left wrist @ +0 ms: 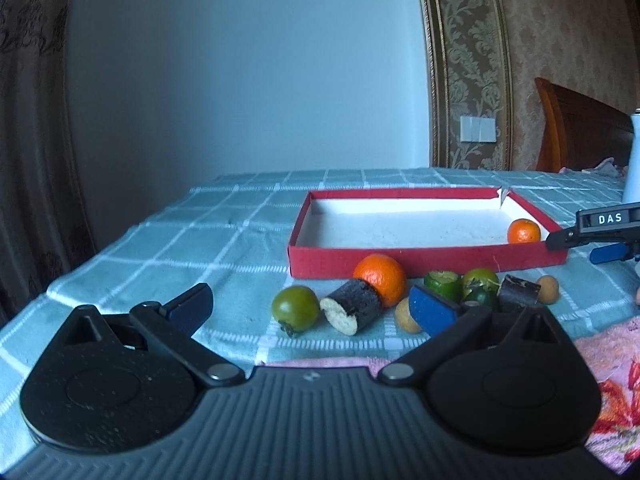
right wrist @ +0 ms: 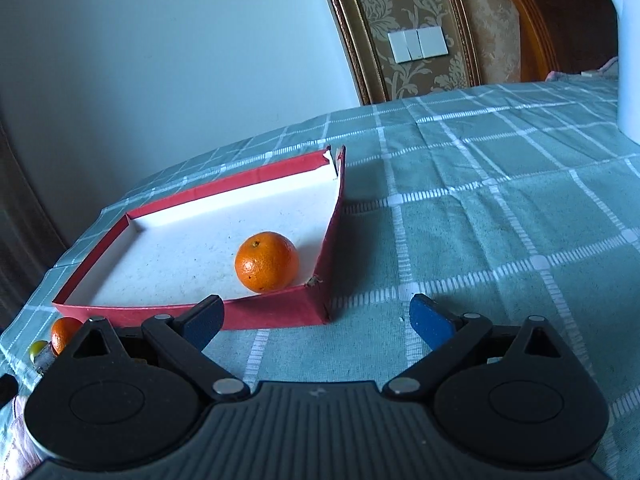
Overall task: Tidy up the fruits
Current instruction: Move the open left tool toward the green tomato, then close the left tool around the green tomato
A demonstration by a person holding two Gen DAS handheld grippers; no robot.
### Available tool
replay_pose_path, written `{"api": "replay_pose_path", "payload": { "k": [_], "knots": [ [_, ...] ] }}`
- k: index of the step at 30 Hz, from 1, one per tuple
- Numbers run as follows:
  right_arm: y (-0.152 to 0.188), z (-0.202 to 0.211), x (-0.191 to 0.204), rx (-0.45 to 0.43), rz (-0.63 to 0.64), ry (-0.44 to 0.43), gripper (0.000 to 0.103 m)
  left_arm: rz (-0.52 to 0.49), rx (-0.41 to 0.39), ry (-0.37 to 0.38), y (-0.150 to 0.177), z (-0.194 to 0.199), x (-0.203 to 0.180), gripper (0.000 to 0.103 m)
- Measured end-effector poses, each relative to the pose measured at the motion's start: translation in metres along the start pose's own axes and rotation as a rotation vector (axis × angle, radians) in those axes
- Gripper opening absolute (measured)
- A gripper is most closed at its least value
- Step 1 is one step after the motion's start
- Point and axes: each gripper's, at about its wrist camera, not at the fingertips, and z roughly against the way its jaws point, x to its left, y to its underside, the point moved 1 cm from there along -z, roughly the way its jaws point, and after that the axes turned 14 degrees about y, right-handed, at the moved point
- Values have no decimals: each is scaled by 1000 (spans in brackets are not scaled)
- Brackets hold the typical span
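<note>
A red box (left wrist: 400,258) with a white inside lies on the checked cloth; one small orange (left wrist: 523,231) sits in its near right corner, also in the right wrist view (right wrist: 267,262) inside the box (right wrist: 280,312). In front of the box lie a bigger orange (left wrist: 380,278), a green tomato (left wrist: 295,308), a dark sugarcane piece (left wrist: 352,312), green cut fruits (left wrist: 442,283), another dark piece (left wrist: 520,291) and small tan fruits (left wrist: 547,289). My left gripper (left wrist: 312,308) is open and empty, just short of the pile. My right gripper (right wrist: 316,320) is open and empty before the box's right corner; it shows at the left wrist view's right edge (left wrist: 596,236).
A white jug (right wrist: 628,52) stands at the far right of the table. A pink flowered towel (left wrist: 600,360) lies at the near edge. A wooden headboard (left wrist: 580,128) and wall are behind. Another orange (right wrist: 64,334) peeks left of my right gripper.
</note>
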Motion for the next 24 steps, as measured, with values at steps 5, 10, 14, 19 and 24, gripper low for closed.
{"api": "replay_pose_path", "payload": {
  "k": [5, 10, 14, 19, 24],
  "knots": [
    [0, 1, 0, 0, 0, -2, 100, 18, 25, 45, -6, -11, 15, 93],
    [0, 0, 0, 2, -3, -2, 100, 95, 85, 43, -10, -28, 43, 78],
    [0, 0, 0, 3, -2, -2, 100, 85, 96, 43, -10, -28, 57, 70],
    [0, 0, 0, 3, -3, -3, 100, 49, 154, 92, -4, -36, 64, 56],
    [0, 0, 0, 3, -3, -3, 100, -9, 192, 141, -2, -47, 52, 56]
  ]
}}
